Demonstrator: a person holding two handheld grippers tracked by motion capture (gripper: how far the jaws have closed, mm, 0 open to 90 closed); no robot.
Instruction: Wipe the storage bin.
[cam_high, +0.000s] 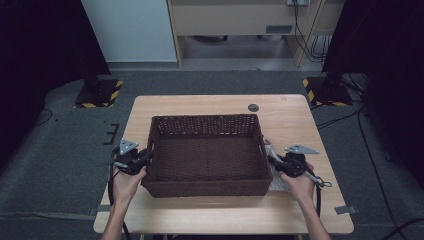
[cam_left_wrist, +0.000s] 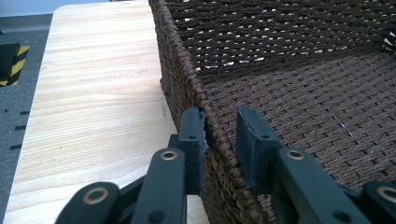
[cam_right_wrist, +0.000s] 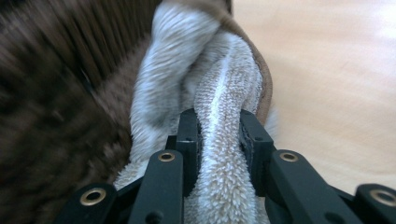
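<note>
So we've got the woven basket (cam_high: 207, 155) sitting mid-desk (cam_high: 210, 215), and our left hand-held gripper (cam_left_wrist: 220, 135) straddles its left rim, one jaw outside and one inside, clamped on the wall, probably to pin the basket in place. Our right hand-held gripper (cam_right_wrist: 219, 135) is pinched tight on a fluffy cream towel (cam_right_wrist: 219, 93) bunched against the basket's right wall, likely so we can lift it over the rim and in.
</note>
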